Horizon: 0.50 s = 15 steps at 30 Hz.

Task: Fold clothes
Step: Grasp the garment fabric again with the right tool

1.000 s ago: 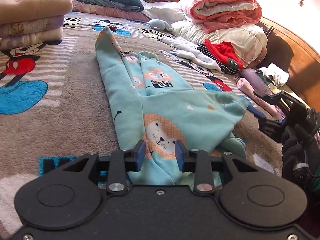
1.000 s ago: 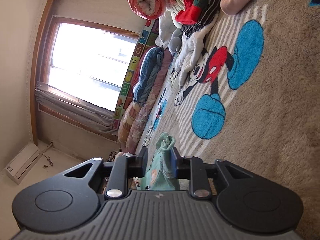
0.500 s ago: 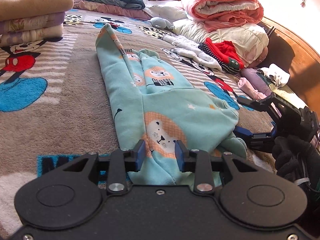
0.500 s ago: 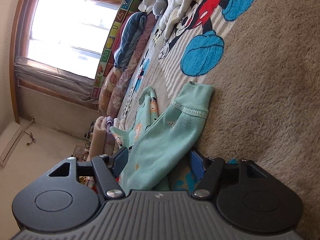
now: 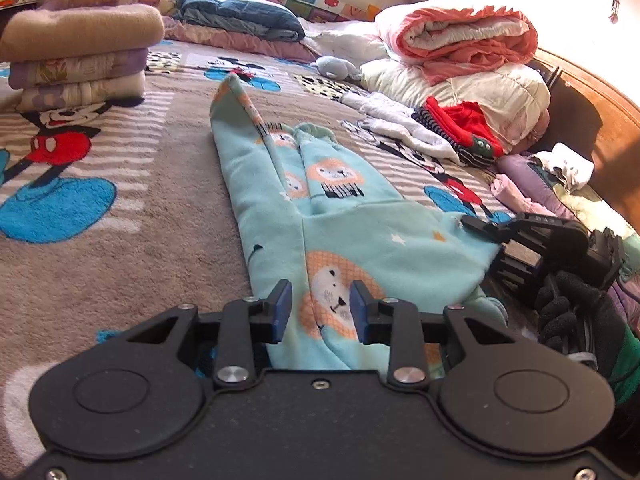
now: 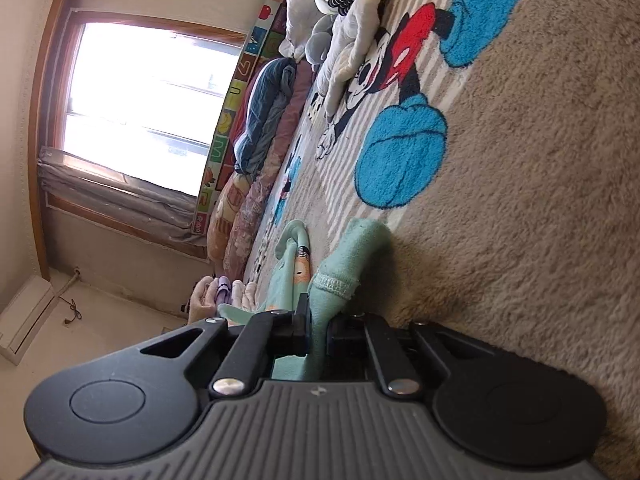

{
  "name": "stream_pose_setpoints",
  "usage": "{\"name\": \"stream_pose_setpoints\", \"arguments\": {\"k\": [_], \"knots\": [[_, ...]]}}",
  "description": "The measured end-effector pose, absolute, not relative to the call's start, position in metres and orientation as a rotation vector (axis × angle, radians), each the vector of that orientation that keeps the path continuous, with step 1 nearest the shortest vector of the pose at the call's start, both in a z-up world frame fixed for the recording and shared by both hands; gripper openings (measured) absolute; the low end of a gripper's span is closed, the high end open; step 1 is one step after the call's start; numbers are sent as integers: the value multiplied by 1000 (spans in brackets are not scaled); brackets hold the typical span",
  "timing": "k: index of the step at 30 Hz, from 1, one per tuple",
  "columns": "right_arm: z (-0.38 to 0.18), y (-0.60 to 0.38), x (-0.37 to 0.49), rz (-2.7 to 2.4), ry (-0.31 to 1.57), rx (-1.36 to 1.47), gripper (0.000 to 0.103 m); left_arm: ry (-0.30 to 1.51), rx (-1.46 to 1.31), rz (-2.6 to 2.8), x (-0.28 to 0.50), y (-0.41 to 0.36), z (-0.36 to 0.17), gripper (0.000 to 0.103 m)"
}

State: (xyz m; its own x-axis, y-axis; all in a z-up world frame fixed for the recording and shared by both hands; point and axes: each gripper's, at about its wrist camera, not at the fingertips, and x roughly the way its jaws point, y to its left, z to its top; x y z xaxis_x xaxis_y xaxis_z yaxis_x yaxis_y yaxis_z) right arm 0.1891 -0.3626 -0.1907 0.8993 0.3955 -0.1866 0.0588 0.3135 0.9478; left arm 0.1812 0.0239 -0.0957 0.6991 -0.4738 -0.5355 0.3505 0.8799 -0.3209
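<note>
A teal sleepsuit (image 5: 340, 216) with lion prints lies lengthwise on the Mickey Mouse blanket (image 5: 100, 256), its legs pointing away from me. My left gripper (image 5: 320, 310) hovers open over its near end, blue pads either side of a lion face, not pinching the cloth. At the garment's right edge my right gripper (image 5: 486, 236) is held by a black-gloved hand (image 5: 568, 308). In the right wrist view the right gripper (image 6: 319, 330) is shut on the teal sleeve (image 6: 352, 256), whose stitched cuff sticks out just beyond the fingers.
Folded blankets (image 5: 76, 52) are stacked at the far left. Rolled quilts (image 5: 460, 40), a red garment (image 5: 460, 120) and other loose clothes lie at the far right, by a wooden bed frame (image 5: 592, 120). A bright window (image 6: 148, 100) fills the right wrist view's upper left.
The right gripper stood wide open around the sleeve half a second ago and has now shut on it near the cuff. The left gripper has hardly moved.
</note>
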Motion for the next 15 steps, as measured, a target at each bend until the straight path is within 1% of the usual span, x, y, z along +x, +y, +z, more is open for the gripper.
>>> {"name": "stream_pose_setpoints", "arguments": {"k": [3, 8, 10, 15], "knots": [[-182, -368, 178, 274, 364, 1261, 8, 602, -174, -390, 196, 25, -81, 30], [-180, -379, 168, 311, 347, 1292, 7, 582, 17, -307, 269, 6, -71, 15], [-180, -384, 165, 312, 345, 1300, 7, 575, 99, -275, 299, -3, -68, 12], [-193, -386, 163, 262, 389, 1338, 7, 582, 203, -266, 363, -16, -76, 11]]}}
